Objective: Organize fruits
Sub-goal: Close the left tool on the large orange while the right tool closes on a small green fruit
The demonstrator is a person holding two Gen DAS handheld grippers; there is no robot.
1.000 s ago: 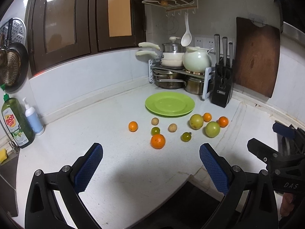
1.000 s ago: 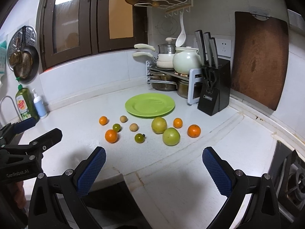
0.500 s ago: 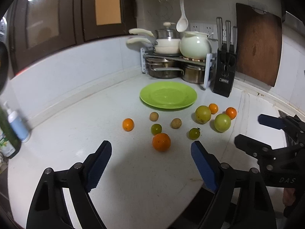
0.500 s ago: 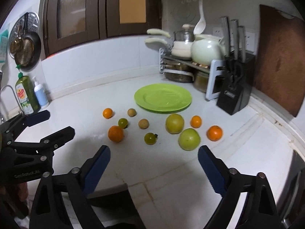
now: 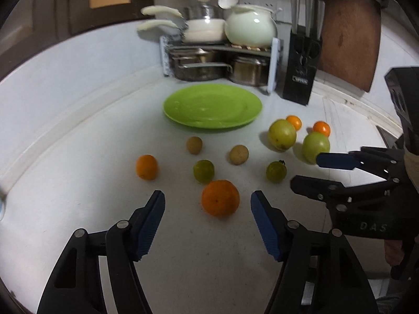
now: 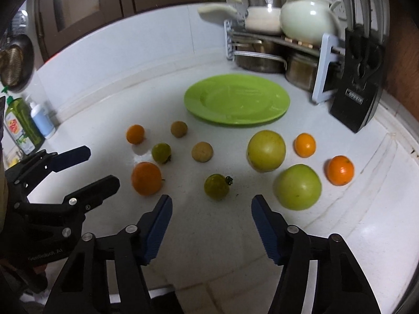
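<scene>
Two black two-finger grippers with blue pads hover over a white kitchen counter (image 5: 78,183) strewn with fruit. The left gripper (image 5: 208,204) is closing, its jaws not yet touching the large round orange (image 5: 220,198) just ahead of them. The right gripper (image 6: 211,208) is also closing on nothing, a small green tomato (image 6: 216,186) just beyond its tips. The round lime-green plastic plate (image 5: 212,107) sits bare toward the counter's back corner, near the metal pot rack (image 5: 220,60).
</scene>
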